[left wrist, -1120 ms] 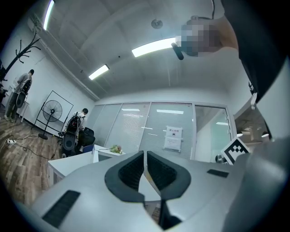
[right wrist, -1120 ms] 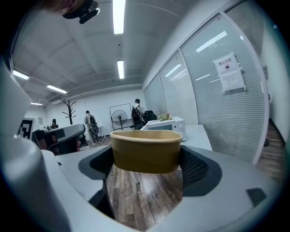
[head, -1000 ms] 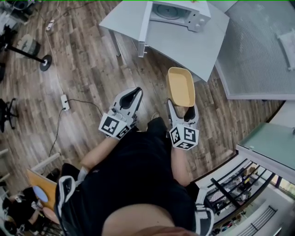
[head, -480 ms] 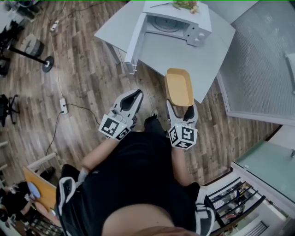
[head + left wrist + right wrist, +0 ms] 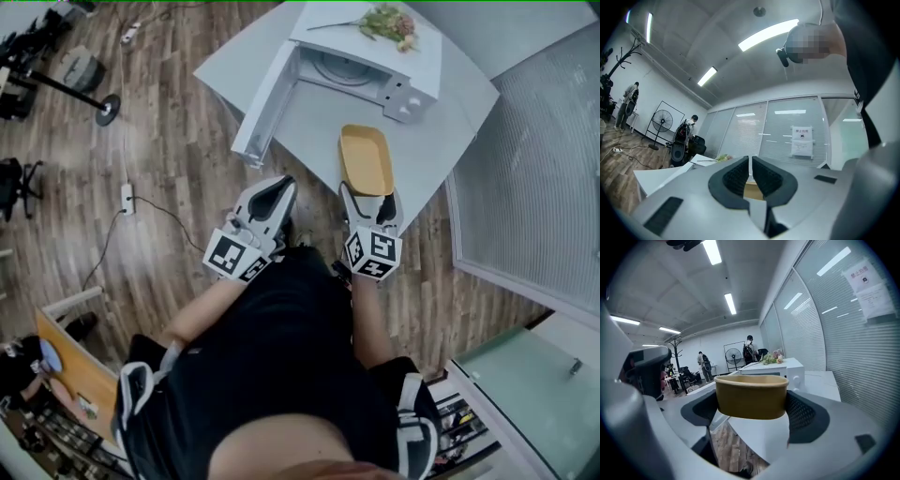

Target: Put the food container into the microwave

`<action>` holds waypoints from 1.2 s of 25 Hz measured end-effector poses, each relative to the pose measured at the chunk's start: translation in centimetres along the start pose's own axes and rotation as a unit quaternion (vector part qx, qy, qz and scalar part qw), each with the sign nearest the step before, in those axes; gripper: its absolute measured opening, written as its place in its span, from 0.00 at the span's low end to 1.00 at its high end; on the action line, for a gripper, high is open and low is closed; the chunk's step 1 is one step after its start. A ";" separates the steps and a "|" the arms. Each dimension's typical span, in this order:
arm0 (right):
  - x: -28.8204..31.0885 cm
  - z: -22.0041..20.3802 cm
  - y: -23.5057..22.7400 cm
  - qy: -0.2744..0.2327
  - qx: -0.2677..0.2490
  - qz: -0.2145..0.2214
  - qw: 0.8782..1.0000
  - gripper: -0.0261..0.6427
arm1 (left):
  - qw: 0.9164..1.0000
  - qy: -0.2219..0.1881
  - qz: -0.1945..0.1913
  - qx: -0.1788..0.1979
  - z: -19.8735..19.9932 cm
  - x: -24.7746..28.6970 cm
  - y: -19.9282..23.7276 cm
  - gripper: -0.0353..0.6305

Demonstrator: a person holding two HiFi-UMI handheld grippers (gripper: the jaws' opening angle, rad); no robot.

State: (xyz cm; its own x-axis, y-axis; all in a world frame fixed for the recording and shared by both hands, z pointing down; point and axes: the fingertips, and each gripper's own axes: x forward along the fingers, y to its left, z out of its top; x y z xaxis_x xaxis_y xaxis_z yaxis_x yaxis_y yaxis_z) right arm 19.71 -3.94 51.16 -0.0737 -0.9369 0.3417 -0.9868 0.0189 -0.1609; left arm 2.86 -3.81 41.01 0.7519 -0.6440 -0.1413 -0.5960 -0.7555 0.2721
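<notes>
A tan oblong food container (image 5: 366, 161) (image 5: 751, 396) is held level in my right gripper (image 5: 370, 199) (image 5: 751, 401), whose jaws are shut on its near end. It hovers over the front edge of the white table (image 5: 436, 159). The white microwave (image 5: 361, 58) (image 5: 780, 367) stands at the table's far side with its door (image 5: 265, 101) swung wide open to the left and the cavity showing. My left gripper (image 5: 270, 191) (image 5: 750, 172) is beside the right one, over the wooden floor, shut with nothing between its jaws.
A bunch of flowers (image 5: 389, 21) lies on top of the microwave. A grey carpeted area (image 5: 544, 169) lies to the right of the table. A power strip and cable (image 5: 127, 199) run across the wooden floor at left. People and a standing fan (image 5: 733, 355) are far off.
The table and microwave have come closer and lower in the head view. The container now reaches over the table's edge. Both grippers keep the same hold.
</notes>
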 end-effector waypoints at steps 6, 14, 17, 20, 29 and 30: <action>7.8 0.1 -2.1 0.004 -0.019 -0.001 1.000 0.75 | 1.000 -0.005 0.000 -0.002 -0.6 4.2 2.3 0.12; 20.9 -1.2 -3.8 0.035 -0.046 -0.011 0.998 0.75 | 1.000 0.001 0.000 -0.011 -1.0 9.1 5.8 0.12; 26.0 -2.3 -4.5 0.047 -0.043 -0.020 0.998 0.75 | 1.000 0.005 0.001 -0.016 -1.3 10.6 7.1 0.12; 30.3 -3.0 -5.7 0.055 -0.044 -0.031 0.997 0.75 | 1.000 0.001 0.004 -0.020 -1.3 11.7 8.0 0.12; 39.0 -3.9 -7.5 0.086 -0.058 -0.044 0.994 0.75 | 0.999 0.016 0.020 -0.046 -1.8 13.0 10.5 0.12; 39.7 -4.1 -7.8 0.092 -0.060 -0.045 0.993 0.75 | 0.999 0.017 0.020 -0.046 -1.9 13.1 10.7 0.12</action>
State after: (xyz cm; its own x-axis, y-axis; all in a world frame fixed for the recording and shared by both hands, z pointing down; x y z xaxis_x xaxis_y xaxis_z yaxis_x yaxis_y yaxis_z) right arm 23.91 -39.85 69.74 0.0011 -0.8575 0.5144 -0.9998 -0.0102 -0.0148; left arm 6.86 -20.09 43.89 0.7382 -0.6677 -0.0965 -0.5982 -0.7140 0.3638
